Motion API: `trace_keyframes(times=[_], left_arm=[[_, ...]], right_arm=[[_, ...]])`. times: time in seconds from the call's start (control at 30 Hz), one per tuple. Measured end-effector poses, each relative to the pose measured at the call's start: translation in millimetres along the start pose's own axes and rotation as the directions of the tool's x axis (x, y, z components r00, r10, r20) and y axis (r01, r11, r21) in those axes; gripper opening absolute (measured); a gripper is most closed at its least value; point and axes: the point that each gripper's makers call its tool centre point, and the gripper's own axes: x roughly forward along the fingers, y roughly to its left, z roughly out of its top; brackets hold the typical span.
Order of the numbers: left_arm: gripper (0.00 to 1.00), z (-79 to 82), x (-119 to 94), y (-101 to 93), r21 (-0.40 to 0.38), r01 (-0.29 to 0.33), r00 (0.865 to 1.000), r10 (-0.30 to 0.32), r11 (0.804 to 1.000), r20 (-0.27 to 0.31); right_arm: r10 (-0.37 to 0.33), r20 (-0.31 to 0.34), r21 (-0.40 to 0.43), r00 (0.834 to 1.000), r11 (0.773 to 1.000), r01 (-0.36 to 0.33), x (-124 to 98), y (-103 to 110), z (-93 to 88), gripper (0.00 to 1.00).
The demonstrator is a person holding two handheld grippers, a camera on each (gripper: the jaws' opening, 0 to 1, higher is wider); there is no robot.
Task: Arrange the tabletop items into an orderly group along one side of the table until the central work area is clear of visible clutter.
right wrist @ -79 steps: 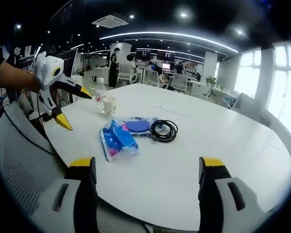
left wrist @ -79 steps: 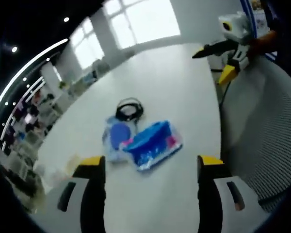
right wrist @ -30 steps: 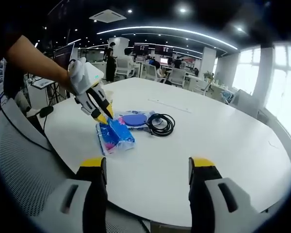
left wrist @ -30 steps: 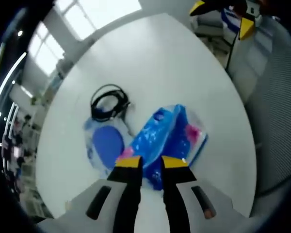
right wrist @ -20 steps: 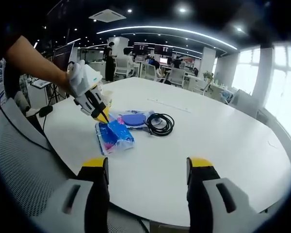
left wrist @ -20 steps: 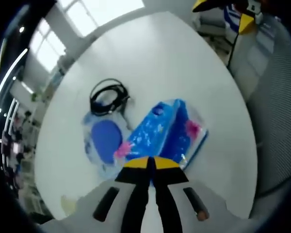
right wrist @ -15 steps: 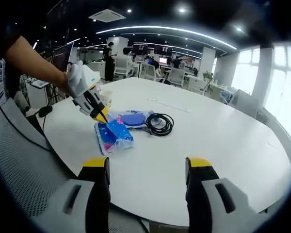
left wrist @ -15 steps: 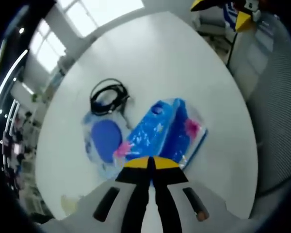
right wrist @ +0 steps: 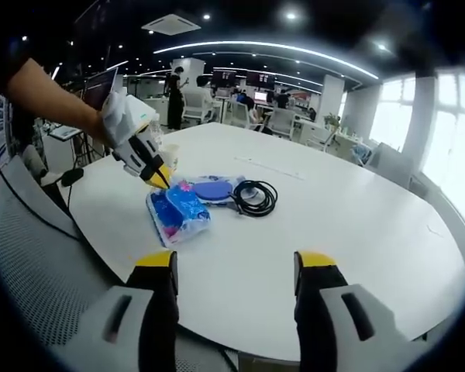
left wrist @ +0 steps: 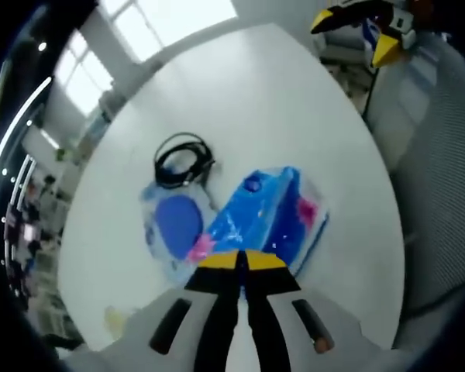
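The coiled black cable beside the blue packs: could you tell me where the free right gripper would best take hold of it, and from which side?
Probably across the bundled strands of the black cable, at the arc nearest the right gripper, coming down from above. The coil lies flat on the table, so only its thin rim offers grip; that side is away from the blue pack.

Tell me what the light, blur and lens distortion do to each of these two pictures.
Left gripper view: the windows blow out white, the table looks washed and soft, and the blue packet is slightly blurred. Right gripper view: sharper, darker ceiling with bright strip lights, and the fisheye bends the table edge.
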Motion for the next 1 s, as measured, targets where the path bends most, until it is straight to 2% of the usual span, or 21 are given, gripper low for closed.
trace_keyframes(times=[0.17, 0.43, 0.63, 1.0], left_arm=[[0.0, 3.2, -10, -0.5, 0.006, -0.008, 1.0, 0.007, 1.0, 0.011], [0.0, -6.7, -27, 2.9, 0.02, -0.027, 1.0, 0.027, 0.999, 0.002], [0.0, -18.3, -40, 11.0, 0.002, -0.053, 0.999, 0.053, 0.999, -0.003], [0.0, -52.5, -58, 20.7, -0.032, -0.089, 0.995, 0.087, 0.995, -0.052]], right_arm=[[-0.003, -0.002, 0.0, 1.0, 1.0, 0.003, 0, -1, -0.3, 0.6], [-0.002, 0.001, 0.001, 1.0, 1.0, 0.002, -1, -1, -0.3, 0.6], [0.0, -0.001, 0.0, 1.0, 1.0, 0.0, -1, -1, -0.6, 0.6], [0.015, -0.013, -0.008, 1.0, 1.0, -0.015, 0, 3, -2.9, 0.6]])
